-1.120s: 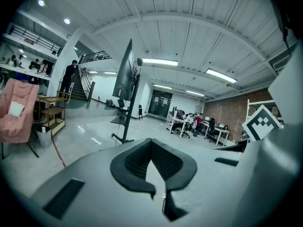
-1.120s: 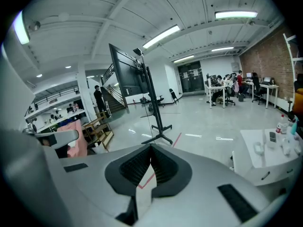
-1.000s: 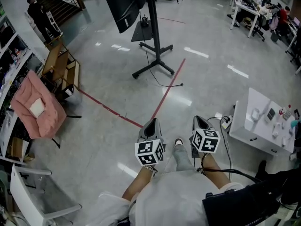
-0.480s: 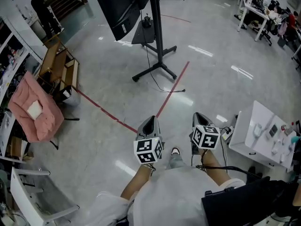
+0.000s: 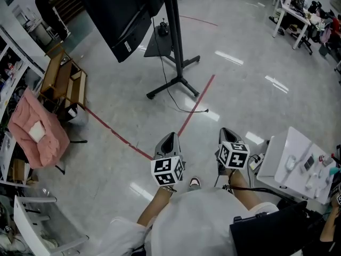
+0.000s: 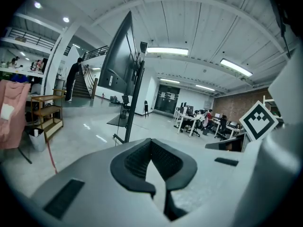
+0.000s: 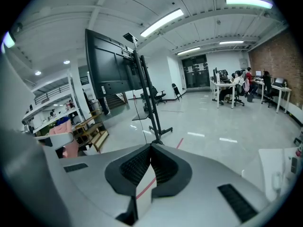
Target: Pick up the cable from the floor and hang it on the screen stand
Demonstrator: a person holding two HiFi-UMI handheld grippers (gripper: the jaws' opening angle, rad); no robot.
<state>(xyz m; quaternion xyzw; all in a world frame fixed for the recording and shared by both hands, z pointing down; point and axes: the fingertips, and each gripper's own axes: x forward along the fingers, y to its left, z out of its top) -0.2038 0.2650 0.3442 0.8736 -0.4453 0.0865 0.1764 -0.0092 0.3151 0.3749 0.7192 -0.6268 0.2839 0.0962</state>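
The black screen [image 5: 120,15] hangs on a dark pole stand [image 5: 174,41] with a footed base, at the top of the head view. A thin black cable [image 5: 204,111] trails from the stand's base across the grey floor and ends near the red tape line. My left gripper [image 5: 170,136] and right gripper [image 5: 225,132] are held side by side well short of the cable, both shut with nothing in them. In the left gripper view the left gripper [image 6: 150,141] points toward the screen [image 6: 120,56]. In the right gripper view the right gripper [image 7: 150,146] faces the stand [image 7: 149,103].
A red tape line [image 5: 195,106] crosses the floor. At the left are a pink-covered chair [image 5: 34,132] and a wooden shelf [image 5: 64,79]. A white table [image 5: 290,161] with small items stands at the right, with cords beside it. Desks with people [image 5: 298,7] are far back.
The person has walked forward: the screen stand and floor cable are closer and lower in the head view. Both grippers keep their place and stay shut.
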